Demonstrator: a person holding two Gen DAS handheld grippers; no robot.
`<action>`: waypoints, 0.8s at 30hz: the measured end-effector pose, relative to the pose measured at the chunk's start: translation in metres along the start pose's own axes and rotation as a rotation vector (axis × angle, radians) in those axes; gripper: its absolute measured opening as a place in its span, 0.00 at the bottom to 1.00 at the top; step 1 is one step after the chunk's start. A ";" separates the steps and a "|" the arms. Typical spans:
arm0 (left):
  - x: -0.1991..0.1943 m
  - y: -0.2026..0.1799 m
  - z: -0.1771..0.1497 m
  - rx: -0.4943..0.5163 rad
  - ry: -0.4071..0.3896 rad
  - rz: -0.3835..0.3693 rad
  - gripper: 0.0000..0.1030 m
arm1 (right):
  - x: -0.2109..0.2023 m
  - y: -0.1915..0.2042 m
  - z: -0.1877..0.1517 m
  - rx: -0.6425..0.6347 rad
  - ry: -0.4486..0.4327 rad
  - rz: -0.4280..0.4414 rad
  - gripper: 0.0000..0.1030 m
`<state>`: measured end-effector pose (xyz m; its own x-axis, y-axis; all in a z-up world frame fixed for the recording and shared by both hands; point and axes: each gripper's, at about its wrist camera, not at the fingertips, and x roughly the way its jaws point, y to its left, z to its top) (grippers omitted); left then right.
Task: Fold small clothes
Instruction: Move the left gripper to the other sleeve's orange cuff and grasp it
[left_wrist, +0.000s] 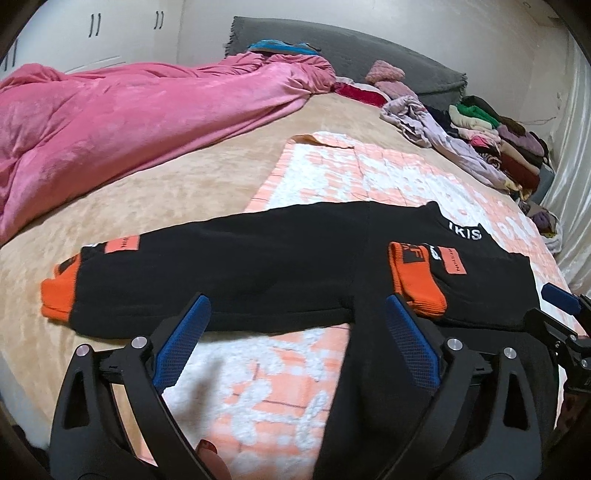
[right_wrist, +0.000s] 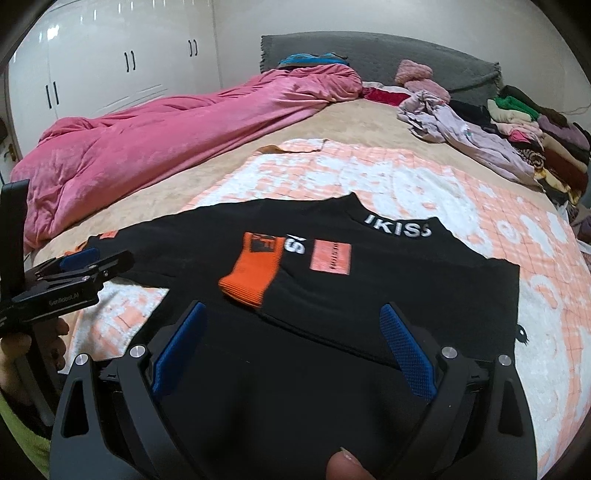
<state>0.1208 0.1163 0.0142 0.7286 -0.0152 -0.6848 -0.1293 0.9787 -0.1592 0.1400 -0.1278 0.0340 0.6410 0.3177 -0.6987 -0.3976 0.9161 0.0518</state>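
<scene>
Left gripper: your left gripper (left_wrist: 297, 325) stands with its blue pads (left_wrist: 183, 339) spread wide and nothing pinched between them; it hovers over the near hem of the black sweatshirt (left_wrist: 258, 266).
Right gripper: your right gripper (right_wrist: 293, 332) is also spread wide, its pads (right_wrist: 406, 347) apart above the garment's body, gripping nothing.
Sweatshirt: it lies flat on the peach-and-white blanket (left_wrist: 369, 177), near the bed's front edge, collar lettering turned toward the headboard.
Right sleeve: this sleeve is folded in across the chest, so its orange cuff (right_wrist: 247, 280) rests on the black front beside a peach patch (right_wrist: 331, 257).
Left sleeve: this one stretches out toward the bed's left edge, and its orange cuff (left_wrist: 61, 291) lies on the beige bedsheet (left_wrist: 155, 192).
Pink duvet: it is bunched along the bed's left edge (left_wrist: 110, 122).
Clothes pile: assorted garments (left_wrist: 491, 140) are heaped along the bed's right edge, well apart from the sweatshirt.
Your hands: a fingertip (right_wrist: 341, 467) shows at the bottom behind the right gripper.
</scene>
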 end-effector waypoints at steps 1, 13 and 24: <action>-0.002 0.004 0.000 -0.007 -0.002 0.005 0.87 | 0.001 0.003 0.001 -0.004 -0.001 0.004 0.92; -0.011 0.063 0.005 -0.149 -0.019 0.067 0.88 | 0.016 0.045 0.011 -0.067 -0.005 0.053 0.92; -0.013 0.121 0.003 -0.296 -0.023 0.168 0.88 | 0.037 0.083 0.018 -0.116 0.011 0.104 0.92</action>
<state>0.0979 0.2354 0.0059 0.6954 0.1493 -0.7030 -0.4359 0.8653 -0.2474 0.1426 -0.0356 0.0255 0.5855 0.4060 -0.7017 -0.5349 0.8438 0.0418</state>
